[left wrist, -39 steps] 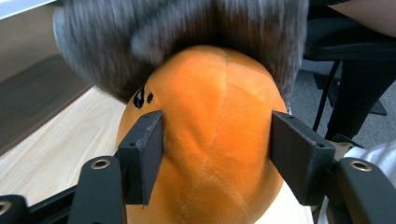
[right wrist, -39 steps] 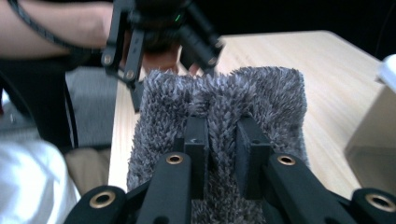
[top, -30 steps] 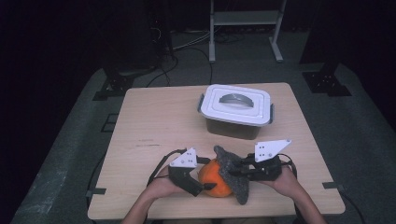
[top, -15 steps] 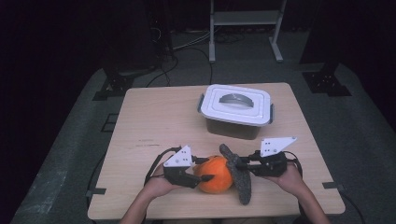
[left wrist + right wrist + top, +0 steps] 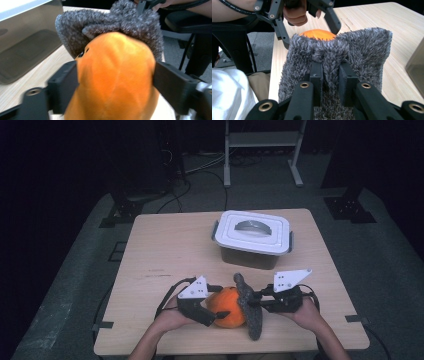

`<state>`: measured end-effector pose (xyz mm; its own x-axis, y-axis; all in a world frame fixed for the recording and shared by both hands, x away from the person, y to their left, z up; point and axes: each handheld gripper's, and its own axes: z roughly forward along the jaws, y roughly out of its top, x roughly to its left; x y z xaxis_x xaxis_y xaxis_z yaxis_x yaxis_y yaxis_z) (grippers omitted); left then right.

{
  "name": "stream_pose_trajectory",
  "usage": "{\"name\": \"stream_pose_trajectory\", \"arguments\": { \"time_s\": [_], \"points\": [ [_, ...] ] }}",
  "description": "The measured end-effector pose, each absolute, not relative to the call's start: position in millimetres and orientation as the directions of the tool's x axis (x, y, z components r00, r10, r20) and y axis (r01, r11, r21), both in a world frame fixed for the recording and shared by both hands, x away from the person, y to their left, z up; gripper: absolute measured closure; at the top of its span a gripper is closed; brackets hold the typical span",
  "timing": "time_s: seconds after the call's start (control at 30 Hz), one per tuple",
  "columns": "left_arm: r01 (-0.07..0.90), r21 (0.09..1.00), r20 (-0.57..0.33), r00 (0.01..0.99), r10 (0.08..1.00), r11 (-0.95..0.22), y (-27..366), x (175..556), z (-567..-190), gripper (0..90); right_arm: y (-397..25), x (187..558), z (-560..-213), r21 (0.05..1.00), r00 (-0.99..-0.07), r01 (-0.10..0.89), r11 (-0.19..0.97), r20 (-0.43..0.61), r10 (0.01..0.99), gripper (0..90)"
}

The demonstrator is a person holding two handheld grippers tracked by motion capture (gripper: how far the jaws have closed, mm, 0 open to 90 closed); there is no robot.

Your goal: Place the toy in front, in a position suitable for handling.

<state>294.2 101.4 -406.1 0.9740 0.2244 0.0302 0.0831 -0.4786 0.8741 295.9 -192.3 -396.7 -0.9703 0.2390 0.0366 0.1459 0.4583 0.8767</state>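
1. At the table's near edge, the left gripper (image 5: 216, 312) clamps the orange plush toy (image 5: 227, 306) between its jaws.
2. Just right, the right gripper (image 5: 256, 302) pinches the grey fuzzy cloth (image 5: 250, 310), held against the toy.
3. Step in hand looks like peeling cloth from toy; next, pull rightward.
4. Farther off stands the lidded bin (image 5: 253, 237).

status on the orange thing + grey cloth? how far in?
Done: left claw clamps the orange ball; right claw pinches the grey fuzzy cloth. In hand: cloth stands against the ball's right side. Left, probably: finishing the wipe or wrap; the lidded bin sits shut.
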Motion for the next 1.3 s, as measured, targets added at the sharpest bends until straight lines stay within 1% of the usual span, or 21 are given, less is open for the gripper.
{"name": "stream_pose_trajectory", "arguments": {
  "time_s": [0.07, 0.17, 0.27, 0.33, 0.37, 0.5, 0.6, 0.67, 0.8, 0.87, 0.93, 1.0, 1.07, 1.13, 1.23, 1.3],
  "points": [
    [0.101, 0.871, 0.010, 0.975, 0.223, -0.481, 101, 296, -410, 16.6, -194, 296, -397, 0.876, -0.970, 0.147, 0.458, 0.036, 0.242, 75.1],
    [0.108, 0.871, -0.003, 0.977, 0.215, -0.479, 100, 297, -413, 17.2, -195, 298, -398, 0.876, -0.968, 0.151, 0.457, 0.036, 0.250, 74.9],
    [0.094, 0.865, -0.003, 0.983, 0.183, -0.493, 100, 294, -412, 22.6, -197, 299, -399, 0.875, -0.965, 0.157, 0.458, 0.037, 0.261, 74.8],
    [0.072, 0.862, 0.006, 0.988, 0.153, -0.502, 101, 292, -411, 27.8, -199, 301, -400, 0.871, -0.961, 0.162, 0.463, 0.033, 0.276, 74.6],
    [0.066, 0.863, 0.012, 0.988, 0.153, -0.500, 101, 292, -411, 29.8, -200, 303, -401, 0.870, -0.958, 0.170, 0.463, 0.035, 0.286, 74.5],
    [0.074, 0.863, 0.023, 0.983, 0.184, -0.500, 99, 293, -412, 31.7, -203, 305, -402, 0.871, -0.953, 0.182, 0.456, 0.042, 0.300, 74.5],
    [0.067, 0.861, 0.036, 0.981, 0.190, -0.504, 100, 292, -413, 37.1, -202, 303, -400, 0.869, -0.952, 0.179, 0.461, 0.036, 0.302, 74.7],
    [0.068, 0.863, 0.035, 0.981, 0.192, -0.501, 100, 292, -413, 38.7, -201, 300, -395, 0.873, -0.954, 0.162, 0.461, 0.019, 0.299, 75.0],
    [0.064, 0.865, 0.035, 0.982, 0.187, -0.497, 98, 292, -414, 38.5, -200, 293, -380, 0.900, -0.961, 0.124, 0.417, 0.005, 0.275, 75.1],
    [0.061, 0.865, 0.038, 0.982, 0.185, -0.499, 97, 292, -414, 38.4, -194, 290, -378, 0.893, -0.967, 0.104, 0.437, -0.012, 0.255, 75.0],
    [0.061, 0.861, 0.038, 0.982, 0.184, -0.505, 96, 291, -414, 37.4, -188, 289, -385, 0.873, -0.969, 0.103, 0.478, -0.020, 0.245, 74.9],
    [0.056, 0.860, 0.041, 0.983, 0.177, -0.507, 96, 291, -415, 34.0, -187, 291, -390, 0.874, -0.972, 0.122, 0.470, 0.009, 0.235, 74.9],
    [0.063, 0.861, 0.037, 0.982, 0.187, -0.504, 94, 291, -416, 27.7, -190, 293, -391, 0.876, -0.972, 0.130, 0.464, 0.019, 0.236, 74.9],
    [0.077, 0.853, 0.035, 0.979, 0.203, -0.517, 92, 293, -418, 17.7, -192, 294, -393, 0.878, -0.971, 0.138, 0.458, 0.028, 0.239, 74.8],
    [0.084, 0.848, 0.024, 0.980, 0.196, -0.524, 91, 294, -423, 12.9, -195, 295, -395, 0.880, -0.970, 0.144, 0.453, 0.034, 0.242, 74.8],
    [0.077, 0.845, 0.034, 0.980, 0.196, -0.530, 90, 294, -424, 12.1, -195, 295, -395, 0.881, -0.969, 0.145, 0.451, 0.035, 0.243, 74.7]
  ]
}}
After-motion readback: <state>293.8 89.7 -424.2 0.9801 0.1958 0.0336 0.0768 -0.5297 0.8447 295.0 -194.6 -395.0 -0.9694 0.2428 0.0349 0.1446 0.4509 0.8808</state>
